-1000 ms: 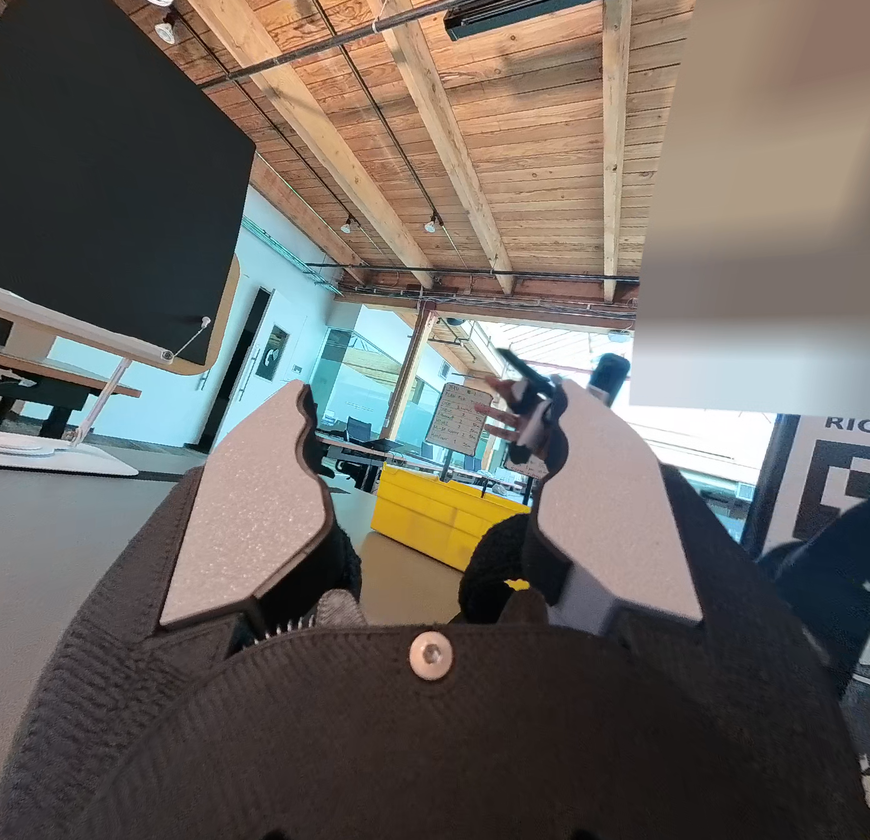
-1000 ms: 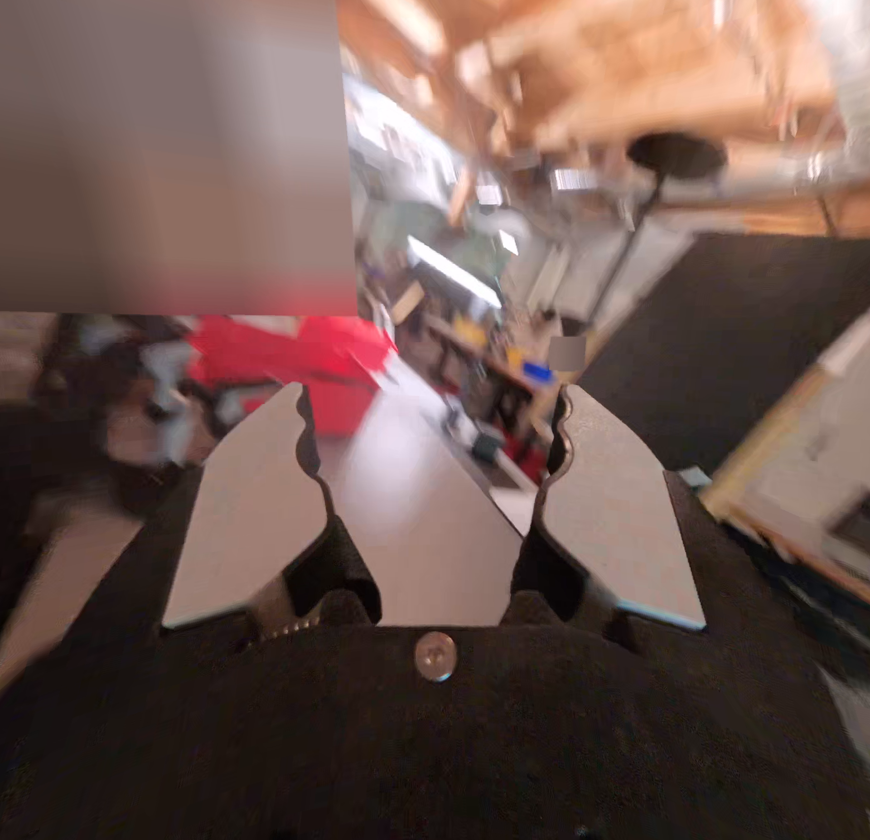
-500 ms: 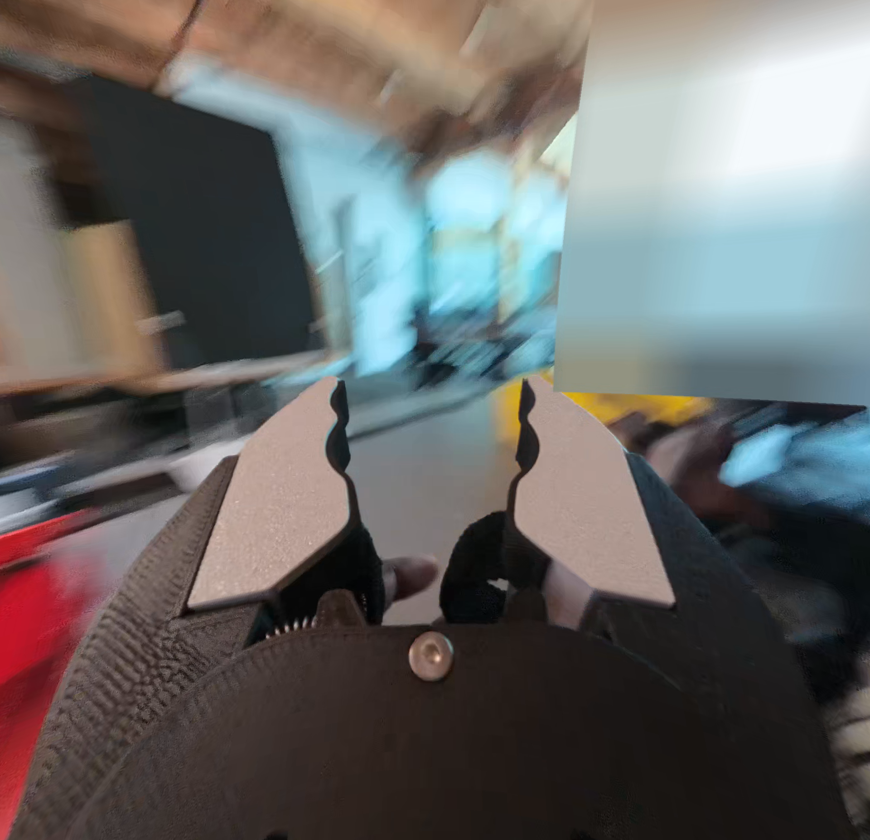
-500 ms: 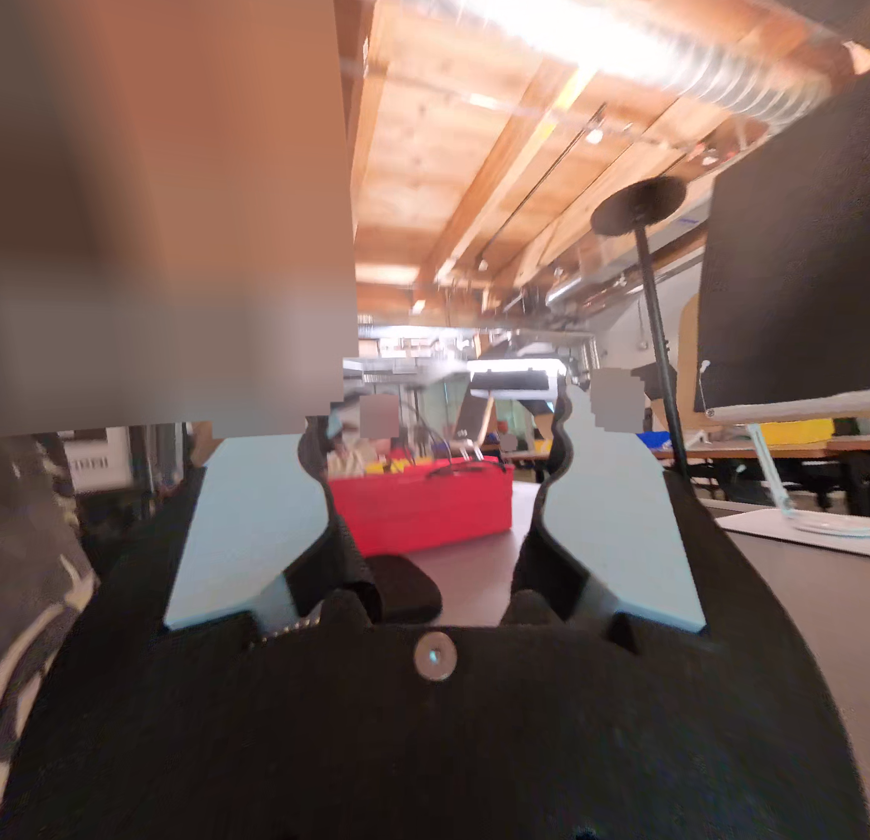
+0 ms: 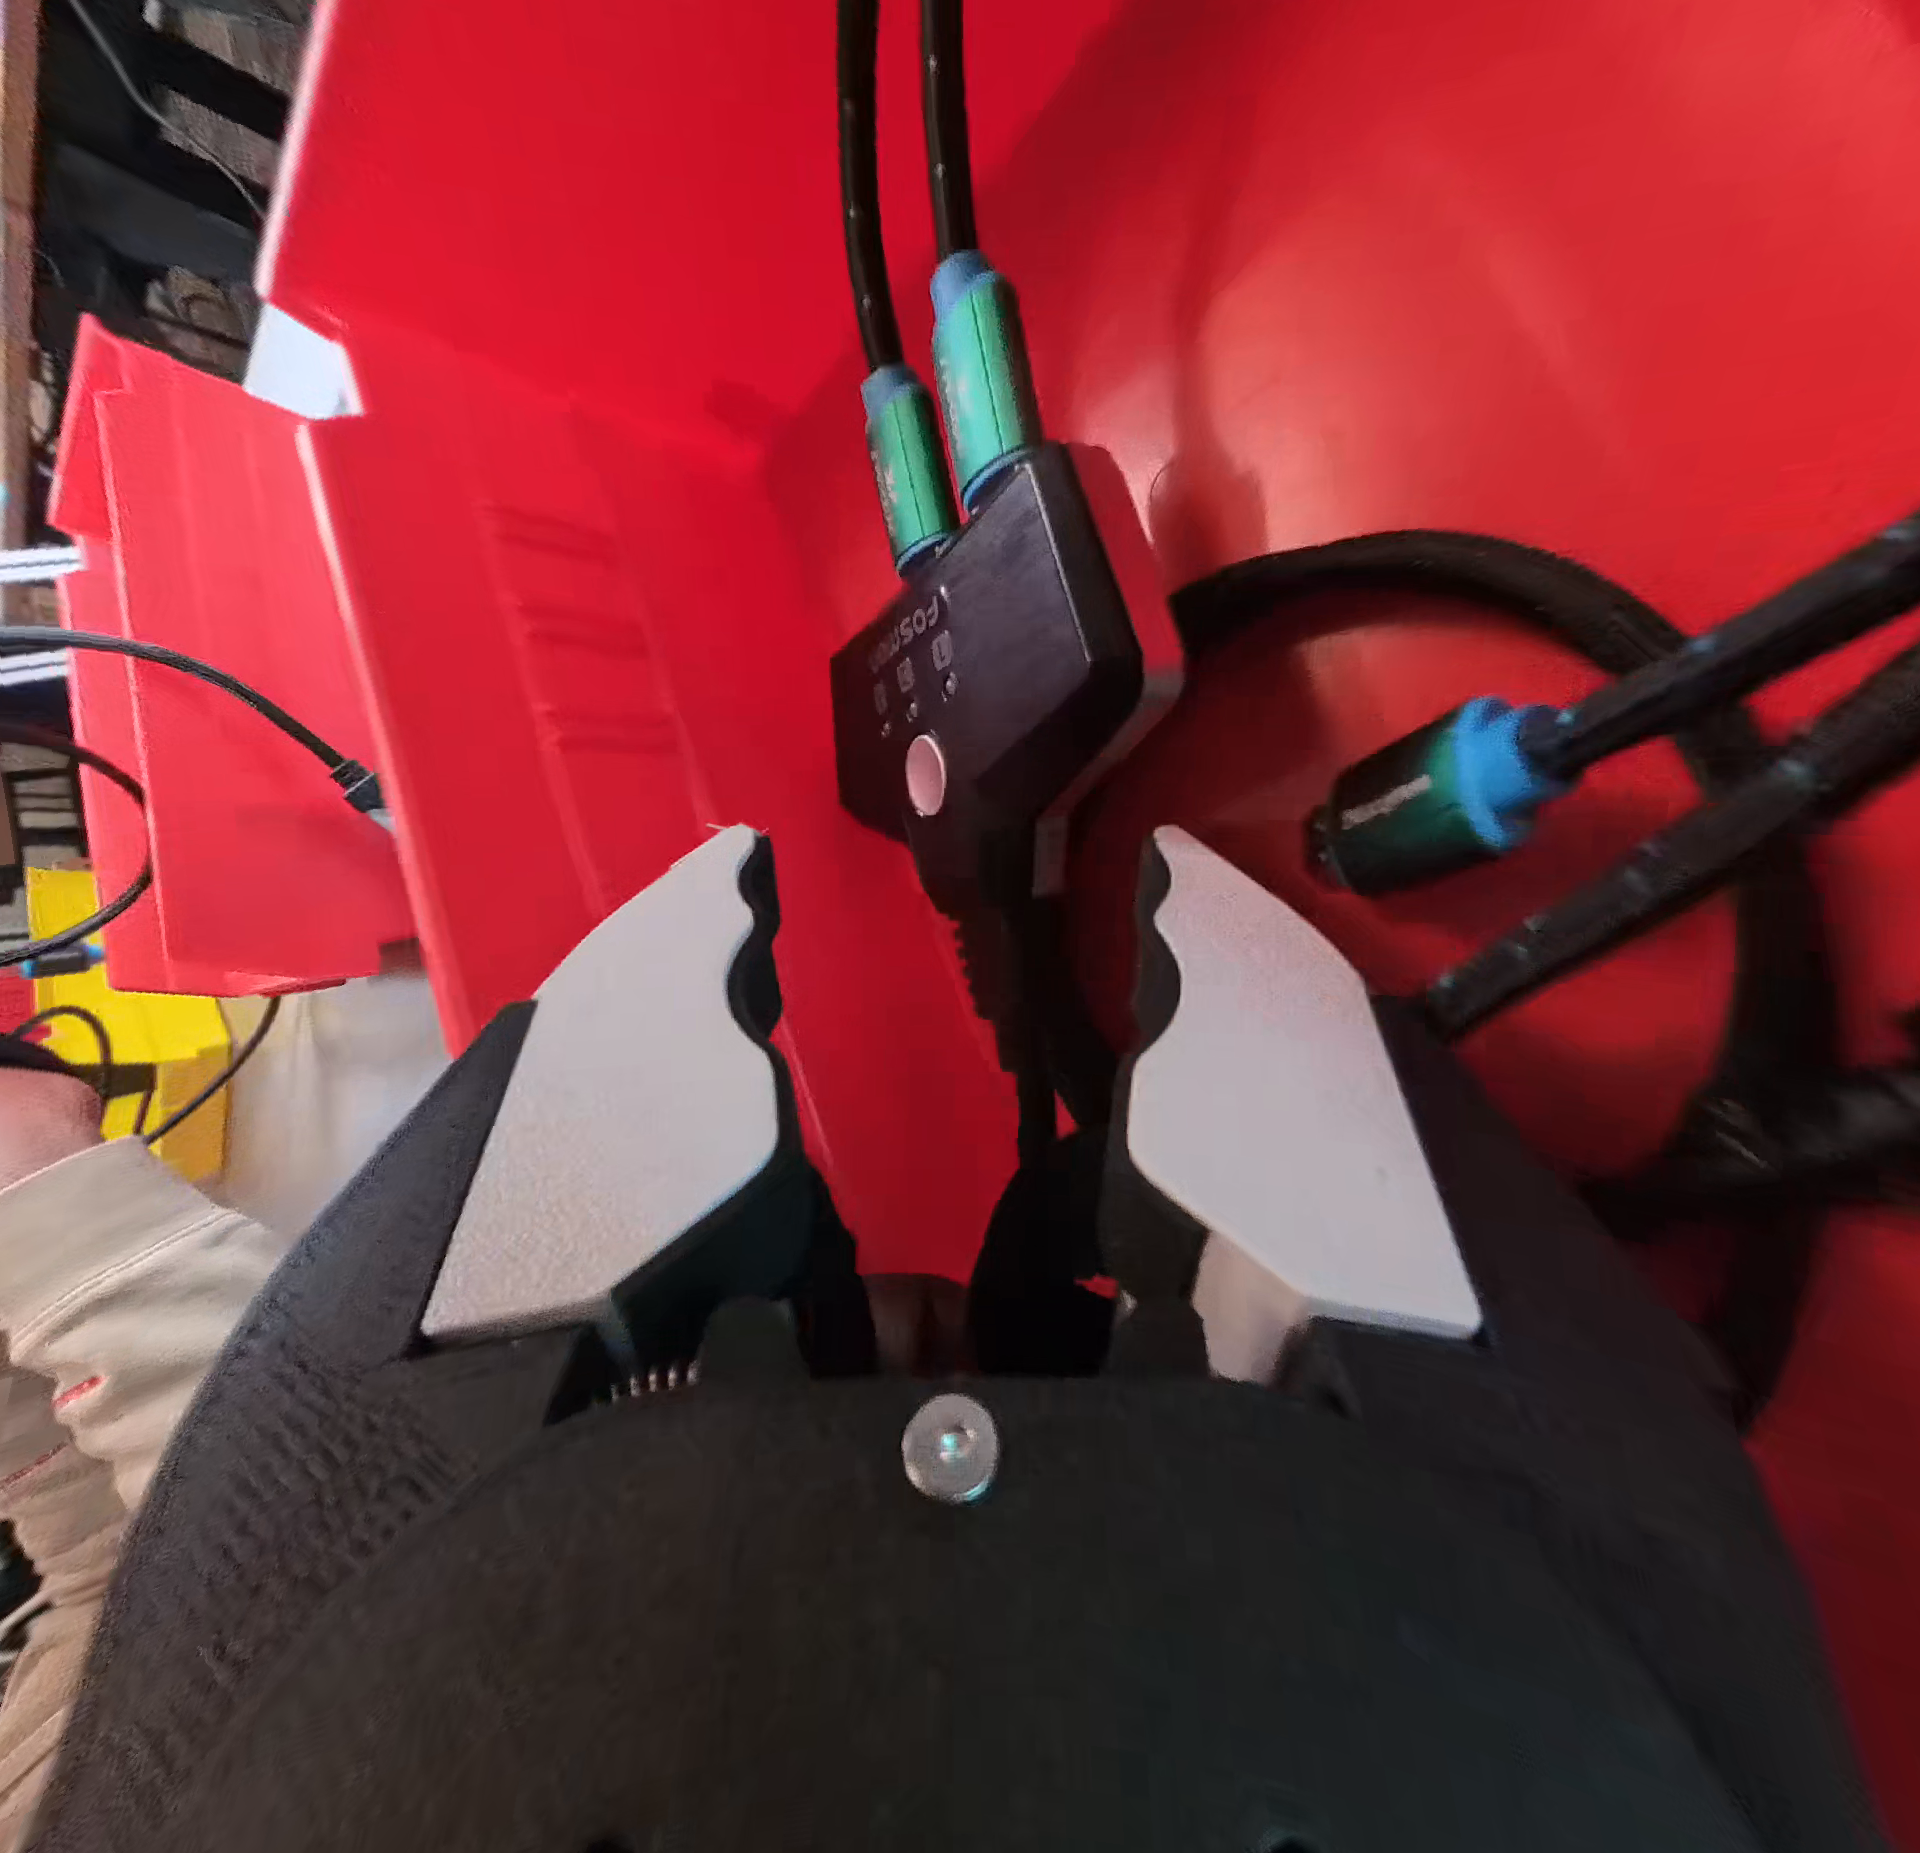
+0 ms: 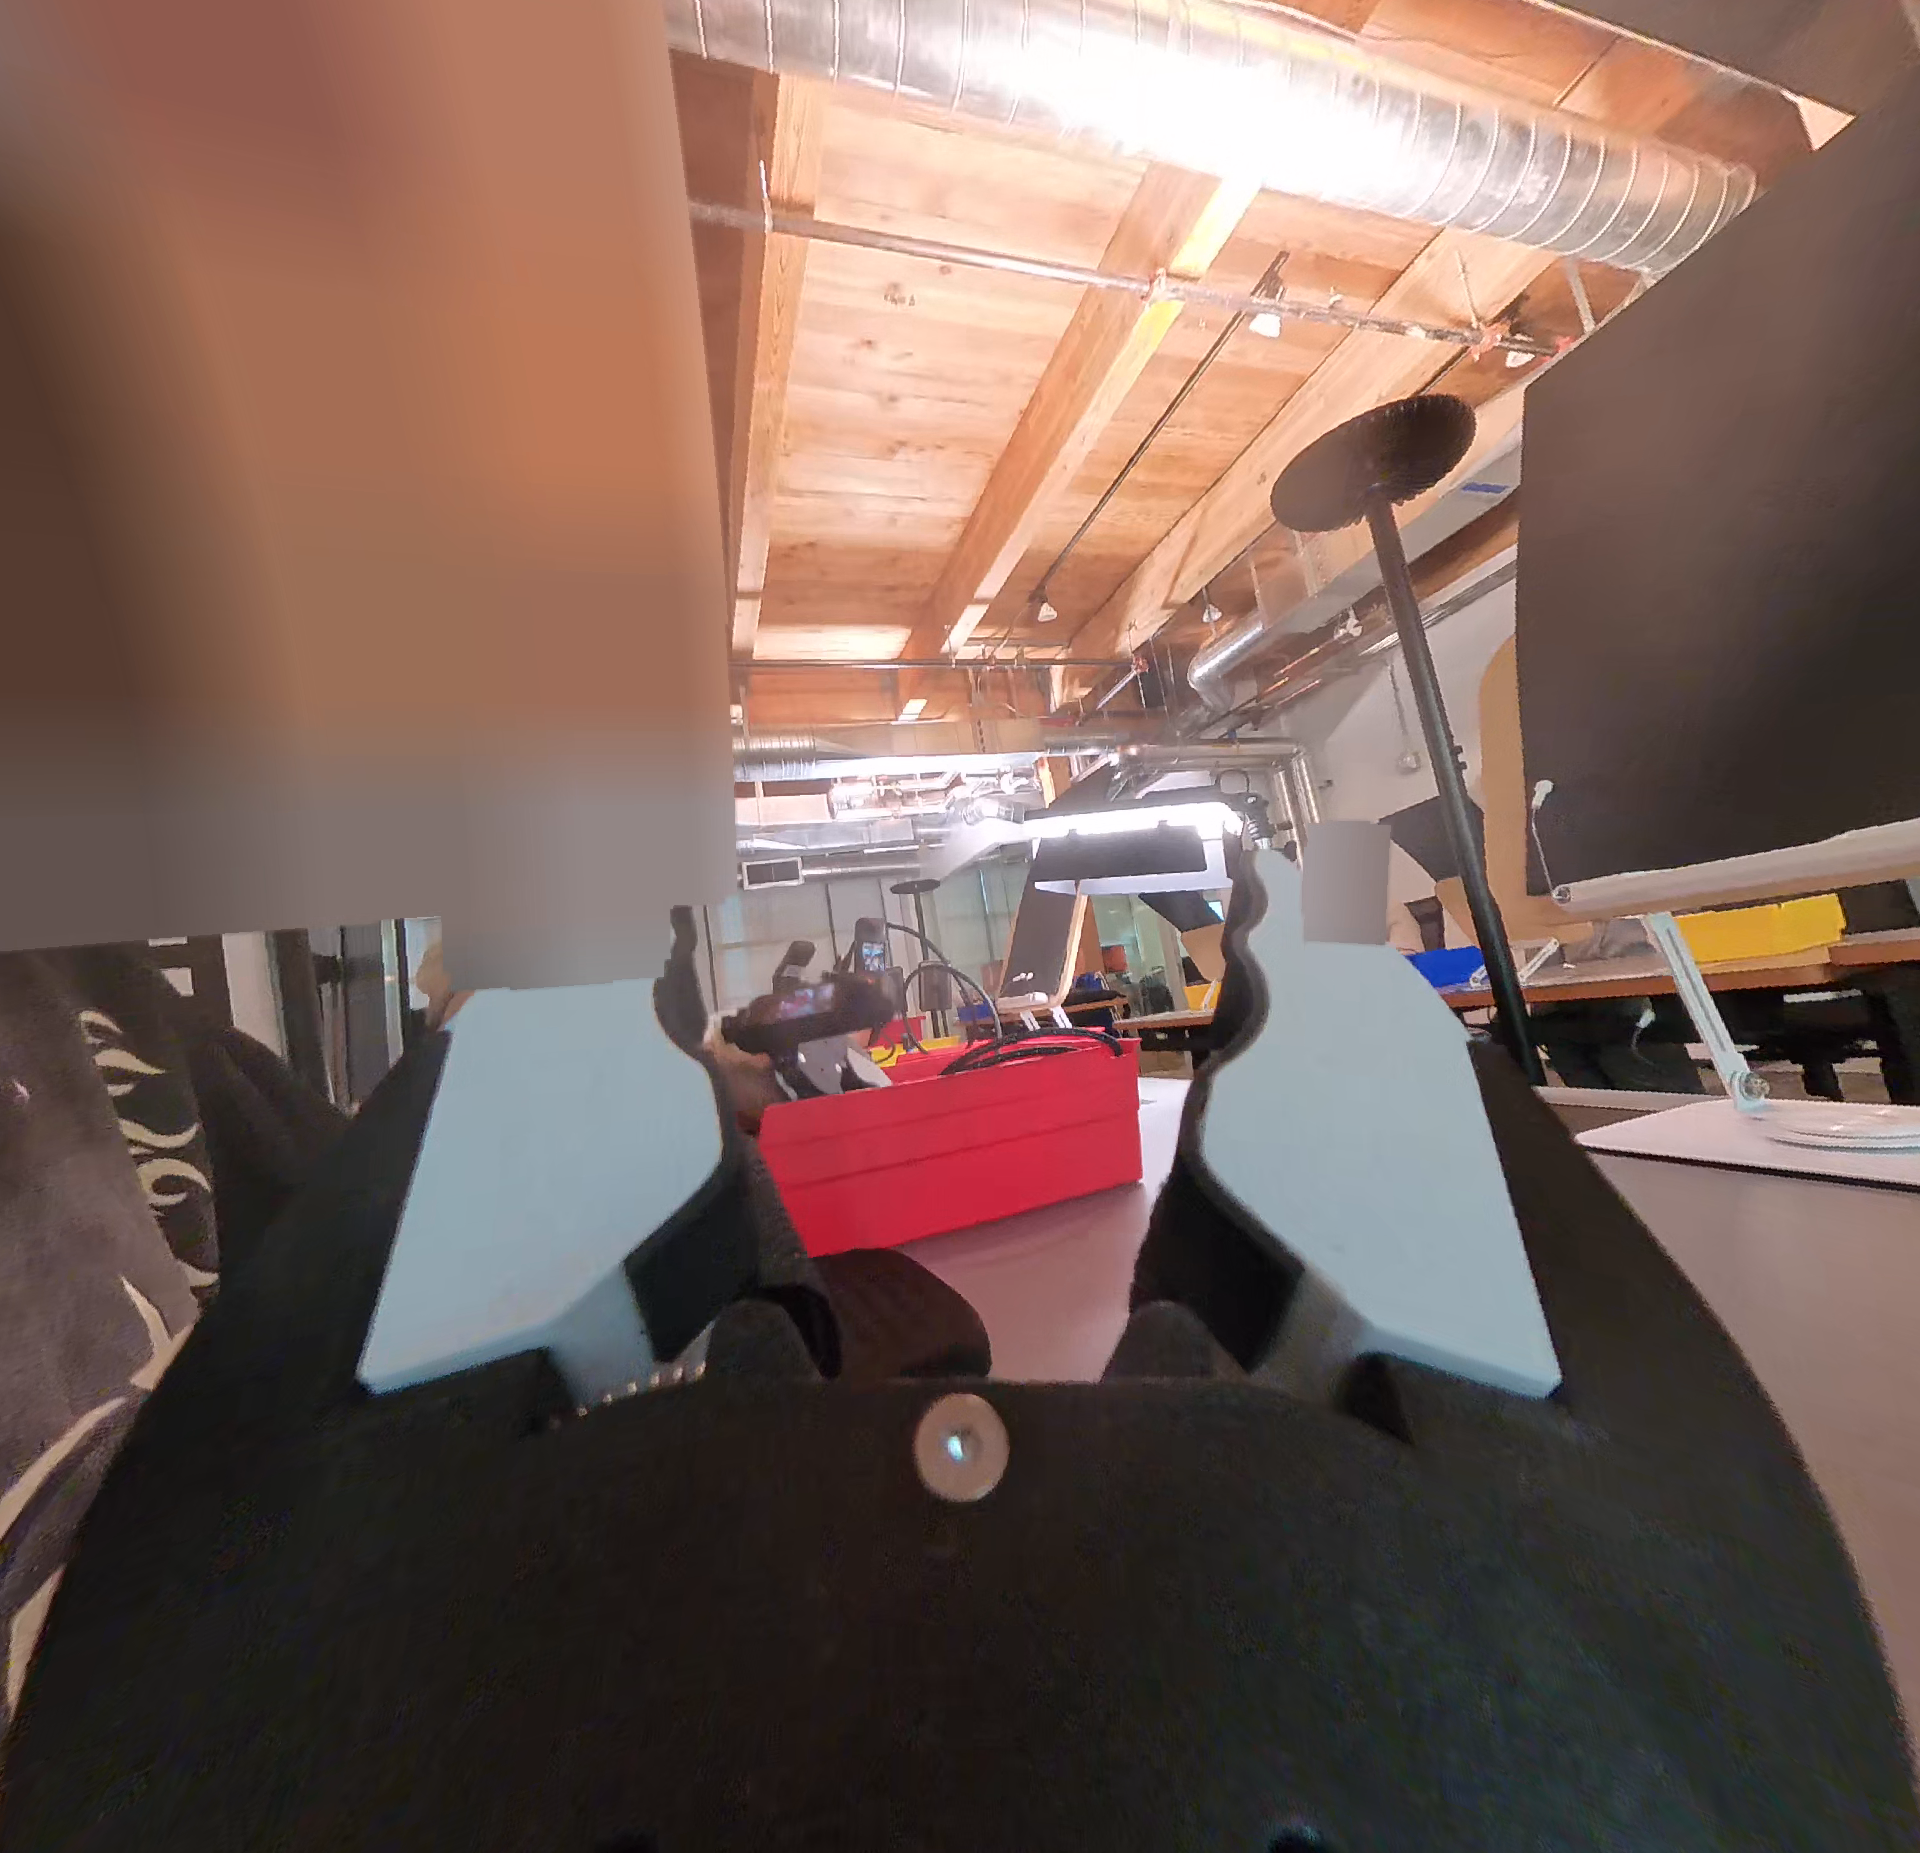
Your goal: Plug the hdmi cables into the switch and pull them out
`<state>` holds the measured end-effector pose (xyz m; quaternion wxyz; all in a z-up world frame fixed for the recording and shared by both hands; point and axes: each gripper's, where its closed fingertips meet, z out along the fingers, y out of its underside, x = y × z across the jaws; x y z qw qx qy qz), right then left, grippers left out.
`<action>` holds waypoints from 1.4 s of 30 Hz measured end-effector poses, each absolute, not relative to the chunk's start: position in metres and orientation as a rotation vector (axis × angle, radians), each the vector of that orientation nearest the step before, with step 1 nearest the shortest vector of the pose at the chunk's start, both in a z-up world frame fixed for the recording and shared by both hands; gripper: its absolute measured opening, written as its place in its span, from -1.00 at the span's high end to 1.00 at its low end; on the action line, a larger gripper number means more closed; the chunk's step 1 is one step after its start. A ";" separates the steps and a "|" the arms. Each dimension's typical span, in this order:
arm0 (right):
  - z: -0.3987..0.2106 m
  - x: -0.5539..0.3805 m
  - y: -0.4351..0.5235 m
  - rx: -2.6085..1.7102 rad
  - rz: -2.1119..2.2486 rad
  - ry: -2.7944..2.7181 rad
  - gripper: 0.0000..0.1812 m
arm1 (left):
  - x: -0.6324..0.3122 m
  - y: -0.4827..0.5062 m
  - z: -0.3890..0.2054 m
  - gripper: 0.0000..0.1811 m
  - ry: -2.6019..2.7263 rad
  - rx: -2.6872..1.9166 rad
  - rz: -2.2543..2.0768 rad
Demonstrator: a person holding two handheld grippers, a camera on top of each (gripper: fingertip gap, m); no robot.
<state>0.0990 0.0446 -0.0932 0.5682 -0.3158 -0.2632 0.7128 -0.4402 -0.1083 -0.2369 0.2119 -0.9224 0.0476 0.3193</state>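
In the left wrist view a black HDMI switch (image 5: 992,660) lies in a red bin (image 5: 623,349). Two green-and-blue HDMI plugs (image 5: 951,432) sit in its far end. Its own black cable runs back between my fingers. A third, loose HDMI plug (image 5: 1434,795) lies to the right. My left gripper (image 5: 951,847) is open and empty, just short of the switch. My right gripper (image 6: 961,930) is open and empty, low over the table, facing the red bin (image 6: 956,1149) from a distance. The left gripper (image 6: 810,1024) shows over the bin there.
Black braided cables (image 5: 1714,868) coil in the bin's right part. A second red bin (image 5: 208,712) and a yellow one (image 5: 125,1055) stand to the left. A grey table (image 6: 1714,1336), a black lamp pole (image 6: 1444,764) and a white stand base (image 6: 1766,1143) show in the right wrist view.
My left gripper has swung from facing the room down into the red bin, now close to the switch. My right gripper has steadied, level with the table, facing the bin.
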 end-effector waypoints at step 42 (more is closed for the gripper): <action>-0.078 0.106 0.029 -1.059 1.693 -0.723 0.79 | -0.136 0.033 -0.108 0.71 0.710 -1.364 1.551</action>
